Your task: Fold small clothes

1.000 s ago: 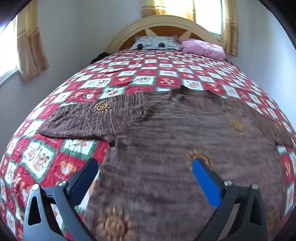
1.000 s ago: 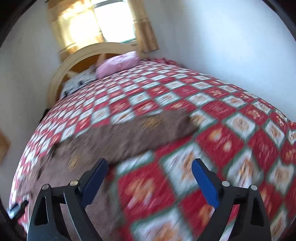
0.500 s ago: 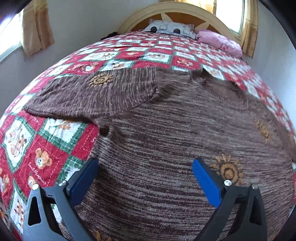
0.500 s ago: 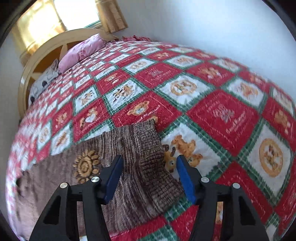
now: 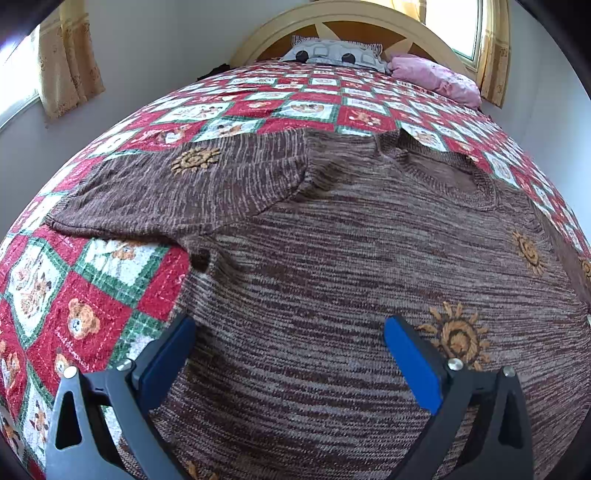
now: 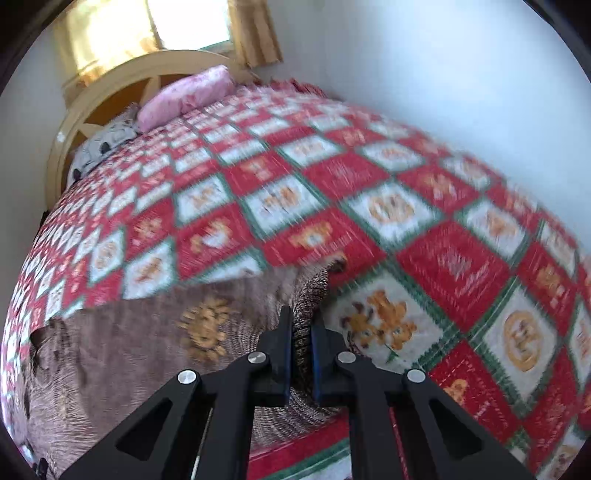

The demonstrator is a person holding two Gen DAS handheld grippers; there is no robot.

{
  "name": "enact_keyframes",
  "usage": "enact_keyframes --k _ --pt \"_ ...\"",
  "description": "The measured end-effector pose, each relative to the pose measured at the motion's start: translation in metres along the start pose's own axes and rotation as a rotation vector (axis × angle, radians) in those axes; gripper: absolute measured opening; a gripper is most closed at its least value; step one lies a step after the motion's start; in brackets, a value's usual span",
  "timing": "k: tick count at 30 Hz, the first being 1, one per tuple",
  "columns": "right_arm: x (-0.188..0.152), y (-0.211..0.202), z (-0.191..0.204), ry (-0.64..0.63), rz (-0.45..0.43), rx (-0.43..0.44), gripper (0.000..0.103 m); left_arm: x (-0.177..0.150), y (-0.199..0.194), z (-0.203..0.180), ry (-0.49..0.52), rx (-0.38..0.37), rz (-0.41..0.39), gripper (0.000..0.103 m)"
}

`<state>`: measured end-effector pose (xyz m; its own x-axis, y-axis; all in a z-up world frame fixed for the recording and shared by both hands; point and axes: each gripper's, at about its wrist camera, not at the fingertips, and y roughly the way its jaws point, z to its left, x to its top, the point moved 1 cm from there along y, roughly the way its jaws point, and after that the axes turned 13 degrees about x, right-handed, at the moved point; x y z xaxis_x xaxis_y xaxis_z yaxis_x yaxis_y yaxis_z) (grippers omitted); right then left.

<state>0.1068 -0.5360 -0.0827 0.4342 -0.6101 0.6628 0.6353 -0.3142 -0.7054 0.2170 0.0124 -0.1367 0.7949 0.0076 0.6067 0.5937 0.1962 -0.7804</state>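
Note:
A brown knitted sweater (image 5: 332,251) with orange sun motifs lies flat on the bed, front up, its left sleeve (image 5: 173,192) spread out to the left. My left gripper (image 5: 288,350) is open and hovers just over the sweater's lower body, its left finger near the side hem. In the right wrist view the sweater's right sleeve (image 6: 184,332) lies on the quilt. My right gripper (image 6: 301,347) is shut on the sleeve's ribbed cuff (image 6: 312,295), which bunches up between the blue pads.
The bed has a red, white and green teddy-bear quilt (image 5: 85,295). A grey pillow (image 5: 332,53) and a pink pillow (image 5: 436,77) lie by the cream headboard (image 5: 343,18). White walls and curtained windows close in on both sides.
My right gripper closed on the right sleeve's cuff and lifted it slightly. My left gripper moved a little closer over the sweater's body and stayed open.

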Motion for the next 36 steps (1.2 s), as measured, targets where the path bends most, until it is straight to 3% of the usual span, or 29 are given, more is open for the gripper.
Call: enact_keyframes --k 4,9,13,19,25,27,28,30,33,36 --pt "0.006 -0.026 0.061 -0.141 -0.034 -0.004 0.008 0.000 0.000 0.000 -0.005 -0.005 -0.002 0.103" --pt "-0.012 -0.038 0.169 -0.314 -0.036 0.107 0.008 0.000 0.000 0.003 -0.020 -0.025 -0.005 0.103" --pt "-0.048 -0.024 0.252 -0.433 -0.021 0.191 0.008 -0.001 -0.001 0.006 -0.035 -0.043 -0.010 0.103" --pt "-0.128 0.026 0.336 -0.599 0.036 0.196 0.007 0.000 0.000 0.008 -0.051 -0.064 -0.014 0.103" --pt "-0.166 0.070 0.346 -0.644 0.109 0.170 0.008 0.000 0.001 0.009 -0.054 -0.068 -0.015 0.103" --pt "-0.169 0.071 0.348 -0.656 0.127 0.176 0.013 0.000 0.001 0.009 -0.055 -0.069 -0.016 0.103" --pt "-0.169 0.070 0.349 -0.661 0.143 0.217 0.016 0.000 0.001 0.009 -0.054 -0.068 -0.016 0.103" --pt "-0.166 0.063 0.348 -0.623 0.183 0.383 0.038 0.000 0.001 0.009 -0.053 -0.067 -0.016 0.103" --pt "-0.150 0.037 0.330 -0.494 0.148 0.562 0.040 0.000 0.001 0.009 -0.054 -0.069 -0.016 0.103" --pt "-0.129 0.010 0.292 -0.398 0.058 0.581 0.040 0.000 0.001 0.008 -0.051 -0.064 -0.015 0.103"
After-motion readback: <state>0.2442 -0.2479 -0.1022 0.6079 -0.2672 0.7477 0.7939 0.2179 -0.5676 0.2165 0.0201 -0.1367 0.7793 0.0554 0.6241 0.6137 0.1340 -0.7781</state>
